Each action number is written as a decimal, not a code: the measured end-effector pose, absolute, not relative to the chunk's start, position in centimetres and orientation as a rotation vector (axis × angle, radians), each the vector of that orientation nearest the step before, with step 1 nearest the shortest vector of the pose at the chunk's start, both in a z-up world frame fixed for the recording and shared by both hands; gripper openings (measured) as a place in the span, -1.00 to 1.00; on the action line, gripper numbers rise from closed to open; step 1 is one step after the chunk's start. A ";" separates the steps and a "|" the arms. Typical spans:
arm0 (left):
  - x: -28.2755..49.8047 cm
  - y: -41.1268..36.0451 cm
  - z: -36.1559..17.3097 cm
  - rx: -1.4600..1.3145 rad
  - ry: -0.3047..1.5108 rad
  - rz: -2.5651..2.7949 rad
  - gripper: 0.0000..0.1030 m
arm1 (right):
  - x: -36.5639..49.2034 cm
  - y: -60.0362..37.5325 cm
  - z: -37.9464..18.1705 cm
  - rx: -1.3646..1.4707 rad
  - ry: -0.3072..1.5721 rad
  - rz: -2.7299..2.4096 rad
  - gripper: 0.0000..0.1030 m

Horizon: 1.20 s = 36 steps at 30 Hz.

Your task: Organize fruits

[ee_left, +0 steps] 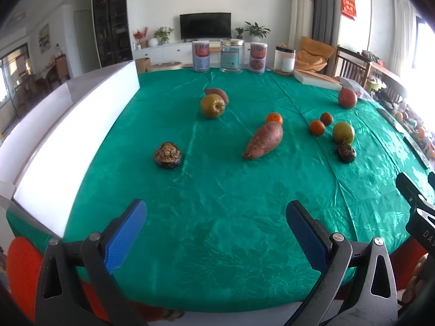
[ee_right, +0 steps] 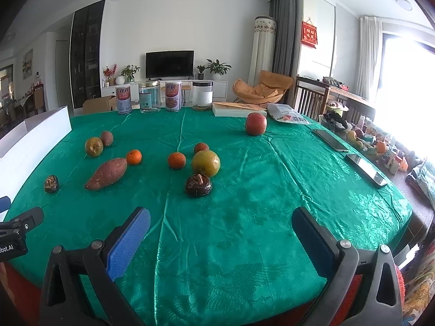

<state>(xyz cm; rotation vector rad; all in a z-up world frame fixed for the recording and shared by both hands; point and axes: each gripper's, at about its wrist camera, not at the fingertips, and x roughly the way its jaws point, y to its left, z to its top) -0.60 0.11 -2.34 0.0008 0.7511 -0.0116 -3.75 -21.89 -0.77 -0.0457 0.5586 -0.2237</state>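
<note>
On the green tablecloth (ee_left: 217,190) lie a large sweet potato (ee_left: 263,140), a smaller one (ee_left: 216,93), two yellow-green pears (ee_left: 212,105) (ee_left: 343,132), three oranges (ee_left: 274,118) (ee_left: 317,127) (ee_left: 326,118), a red apple (ee_left: 347,97) and two dark dried mushrooms (ee_left: 167,154) (ee_left: 347,152). The right wrist view shows the same: sweet potato (ee_right: 106,173), pear (ee_right: 205,163), apple (ee_right: 255,124), mushroom (ee_right: 198,185). My left gripper (ee_left: 216,233) and right gripper (ee_right: 220,240) are both open and empty, low over the near table edge.
A white box (ee_left: 62,141) runs along the table's left side. Cans and jars (ee_left: 228,55) stand at the far edge with a flat white box (ee_right: 238,108) and a bag (ee_right: 286,115). Two phones (ee_right: 365,169) lie at the right edge.
</note>
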 end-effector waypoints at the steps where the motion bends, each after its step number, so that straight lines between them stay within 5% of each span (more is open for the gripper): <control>1: -0.6 0.1 -2.4 0.002 0.751 -0.011 0.99 | -3.7 -21.9 -0.8 -0.046 0.559 -0.223 1.00; 36: -0.1 -0.6 -3.7 0.020 0.814 -0.059 0.99 | -3.6 -21.9 -0.9 -0.044 0.559 -0.212 1.00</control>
